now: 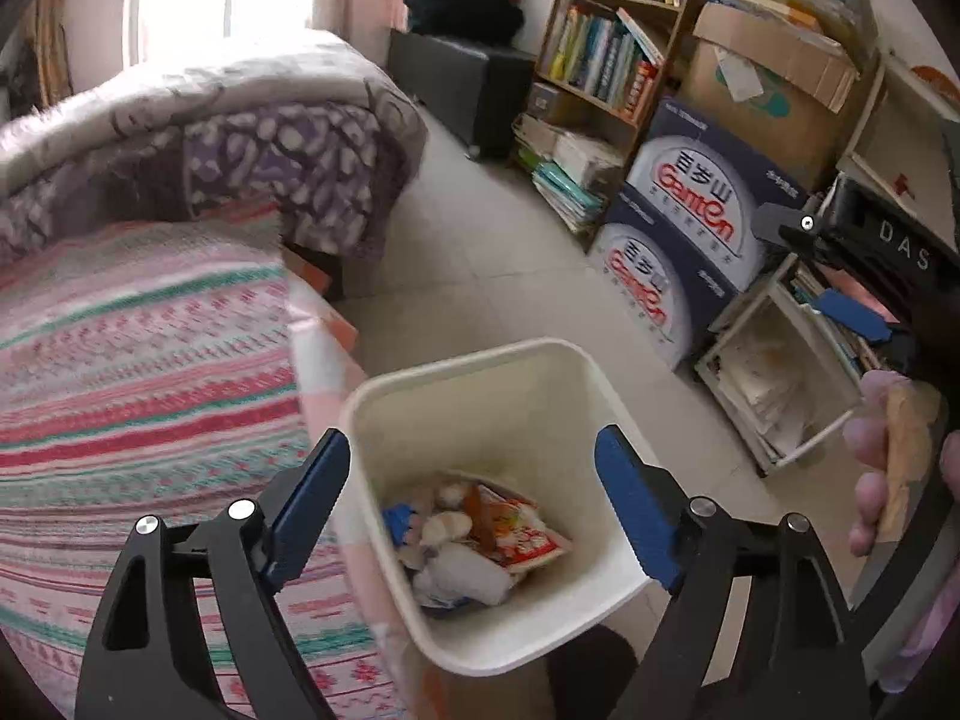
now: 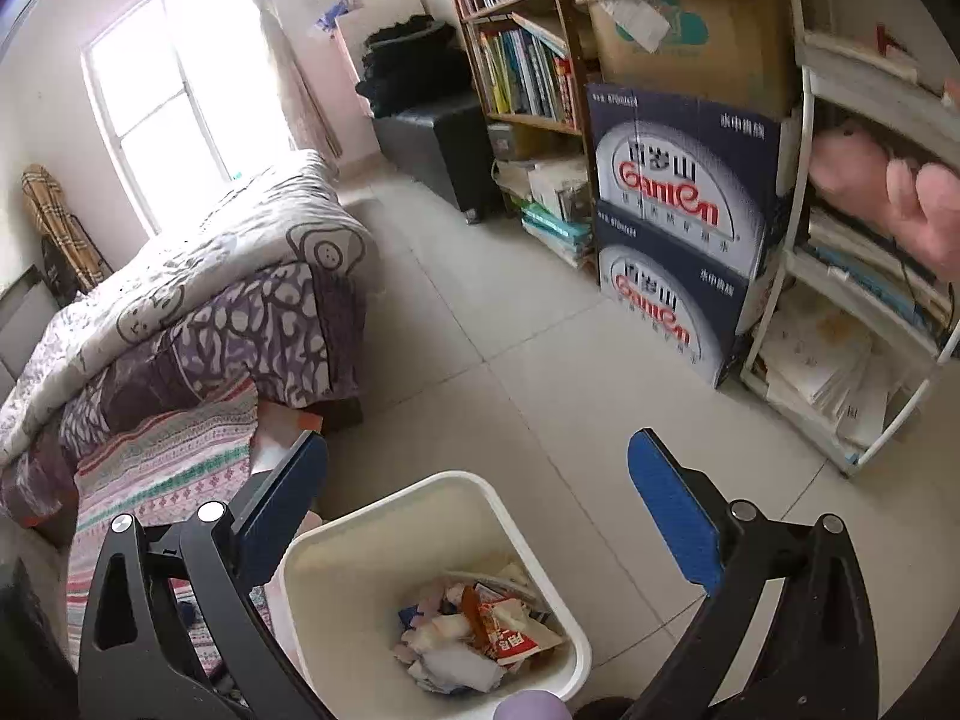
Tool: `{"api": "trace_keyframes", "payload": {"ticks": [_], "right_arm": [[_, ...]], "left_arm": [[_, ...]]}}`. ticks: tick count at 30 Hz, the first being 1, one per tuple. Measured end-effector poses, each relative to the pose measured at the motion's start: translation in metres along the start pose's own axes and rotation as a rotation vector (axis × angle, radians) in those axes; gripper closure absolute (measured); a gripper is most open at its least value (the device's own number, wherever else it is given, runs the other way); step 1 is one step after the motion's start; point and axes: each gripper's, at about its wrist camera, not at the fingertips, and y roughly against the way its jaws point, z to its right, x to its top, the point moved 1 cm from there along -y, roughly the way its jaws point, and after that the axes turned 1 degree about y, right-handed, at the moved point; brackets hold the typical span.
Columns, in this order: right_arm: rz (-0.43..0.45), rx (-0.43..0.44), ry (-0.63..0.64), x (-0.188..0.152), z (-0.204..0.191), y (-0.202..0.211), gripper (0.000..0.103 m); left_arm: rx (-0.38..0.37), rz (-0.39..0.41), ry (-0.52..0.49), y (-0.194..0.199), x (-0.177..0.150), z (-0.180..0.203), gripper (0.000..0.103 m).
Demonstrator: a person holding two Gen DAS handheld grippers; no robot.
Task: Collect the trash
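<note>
A white square trash bin [image 1: 384,420] stands on the tile floor beside the bed and also shows in the right wrist view [image 2: 336,546]. Inside lie crumpled tissues [image 1: 462,570] and a red snack wrapper [image 1: 522,534]; the same trash pile [image 2: 474,630] shows in the right wrist view. My left gripper [image 1: 474,492] is open and empty, hovering above the bin. My right gripper [image 2: 480,516] is open and empty, also above the bin. The right gripper's tips [image 1: 810,264] show at the right edge of the left wrist view.
A bed with a striped cover [image 1: 138,372] and purple quilt [image 2: 240,324] is at left. Stacked Ganten water boxes [image 2: 678,228], a bookshelf [image 2: 522,60], a white rack of papers [image 2: 840,360] and a black speaker [image 2: 438,144] line the right wall.
</note>
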Motion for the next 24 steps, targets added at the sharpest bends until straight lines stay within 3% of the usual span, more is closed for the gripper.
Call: {"api": "trace_keyframes", "payload": {"ticks": [4, 8, 10, 11, 13, 18, 24], "right_arm": [[0.039, -0.003, 0.069, -0.002, -0.015, 0.018, 0.007], [0.1, -0.033, 0.11, -0.013, -0.024, 0.046, 0.007], [0.109, -0.043, 0.114, -0.024, -0.029, 0.055, 0.007], [0.112, -0.05, 0.115, -0.028, -0.03, 0.059, 0.007], [0.126, -0.059, 0.114, -0.043, -0.034, 0.068, 0.007], [0.137, 0.011, 0.11, -0.07, -0.041, 0.078, 0.007], [0.162, -0.031, 0.189, -0.087, -0.059, 0.073, 0.007]], "left_arm": [[0.117, 0.122, -0.028, 0.033, 0.005, -0.002, 0.015], [0.305, 0.369, 0.015, 0.087, 0.0, -0.006, 0.006], [0.344, 0.492, 0.064, 0.11, -0.009, -0.01, 0.006], [0.356, 0.497, 0.078, 0.114, -0.01, -0.012, 0.006], [0.394, 0.429, 0.095, 0.115, -0.012, -0.016, 0.006], [0.451, 0.358, 0.112, 0.115, -0.027, -0.027, 0.006], [0.433, 0.32, 0.184, 0.115, -0.047, -0.046, 0.006]]}}
